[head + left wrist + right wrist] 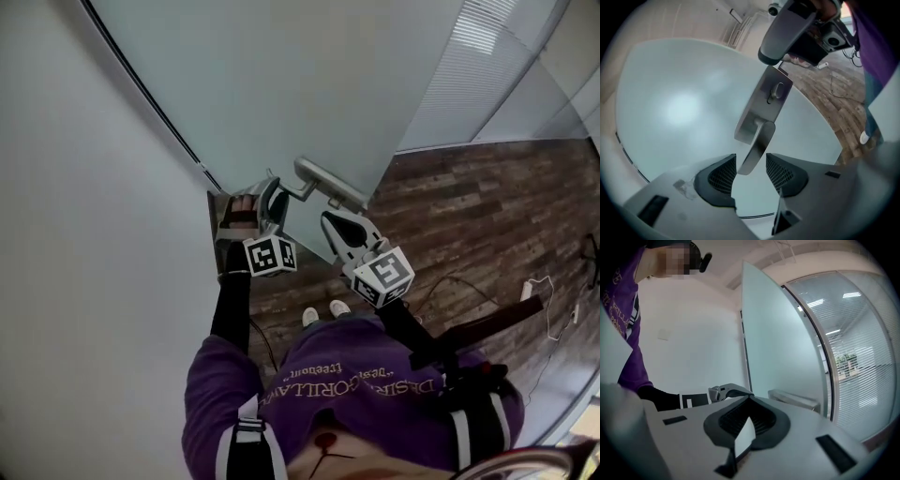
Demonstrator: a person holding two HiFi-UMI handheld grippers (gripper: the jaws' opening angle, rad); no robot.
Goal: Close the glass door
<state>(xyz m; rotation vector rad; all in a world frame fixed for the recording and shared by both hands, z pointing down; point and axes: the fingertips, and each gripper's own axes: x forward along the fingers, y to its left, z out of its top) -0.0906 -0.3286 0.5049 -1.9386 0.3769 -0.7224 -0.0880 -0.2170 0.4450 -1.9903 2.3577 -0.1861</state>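
Two tools work at the handle edge of the glass door (pixel 281 84), which appears ajar beside the white wall (pixel 84 234). The left tool (pixel 751 155) is spread wide, with the door handle (pixel 757 145) lever between its jaws, apparently untouched. The right tool (pixel 750 398) is closed on nothing. The step in hand looks like taking the handle; next, the left jaws must clamp the lever and swing the door to its frame.

Head view: glass door (pixel 281 84) runs off top edge; lever handle (pixel 330 185) mount hidden behind left gripper (pixel 274 192). Right gripper view: lever handle's lower side & most of left gripper masked by right gripper (pixel 750 399) body. White objs (pixel 532 289) on floor, too small to ID.
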